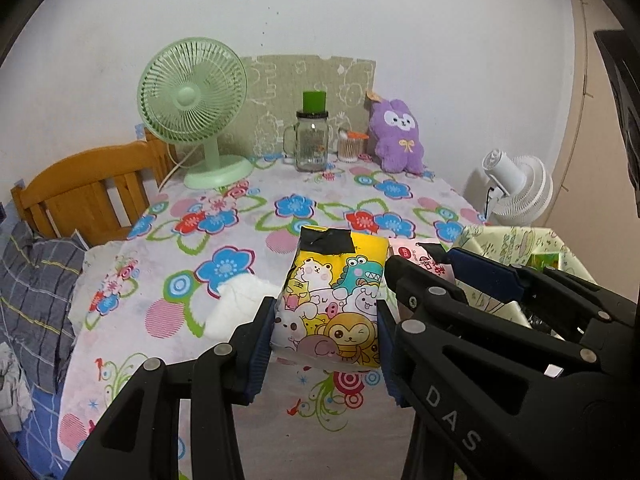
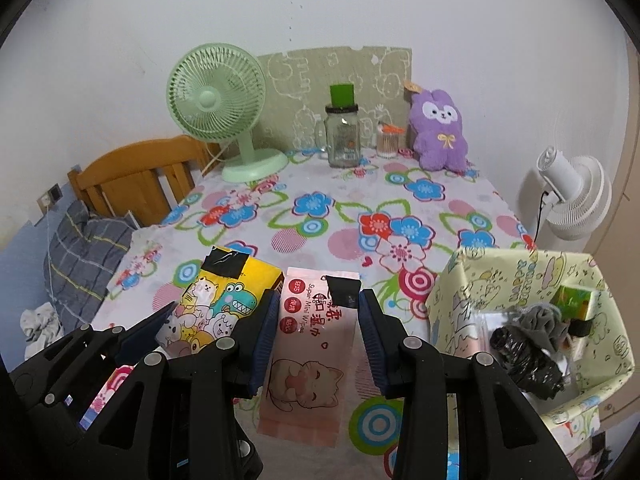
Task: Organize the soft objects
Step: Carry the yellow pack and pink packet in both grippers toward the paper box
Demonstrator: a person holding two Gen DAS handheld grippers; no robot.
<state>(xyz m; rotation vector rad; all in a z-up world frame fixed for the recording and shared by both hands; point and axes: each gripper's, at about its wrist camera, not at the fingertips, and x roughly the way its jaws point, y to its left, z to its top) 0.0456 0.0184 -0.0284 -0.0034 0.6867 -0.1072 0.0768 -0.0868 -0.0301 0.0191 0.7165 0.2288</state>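
Note:
My left gripper [image 1: 324,320] is shut on a yellow tissue pack [image 1: 336,300] printed with cartoon animals and patched with black tape, held above the flowered tablecloth [image 1: 224,240]. Beside it on the right, my right gripper [image 2: 318,320] is shut on a pink wet-wipes pack [image 2: 308,344] with a cat drawing and a black tape patch. The two packs hang side by side, and the yellow tissue pack [image 2: 224,296] also shows at the left of the right wrist view. A purple plush toy [image 2: 440,132] sits upright at the back of the table.
A paper-covered box [image 2: 452,280] at the right holds a black bag, a grey cloth and a green pack. A white cloth [image 1: 240,304] lies left of the yellow pack. Along the back stand a green fan [image 1: 192,92], a glass jar [image 1: 312,140] and a swab tub. A white fan [image 2: 576,200] is off the table's right edge.

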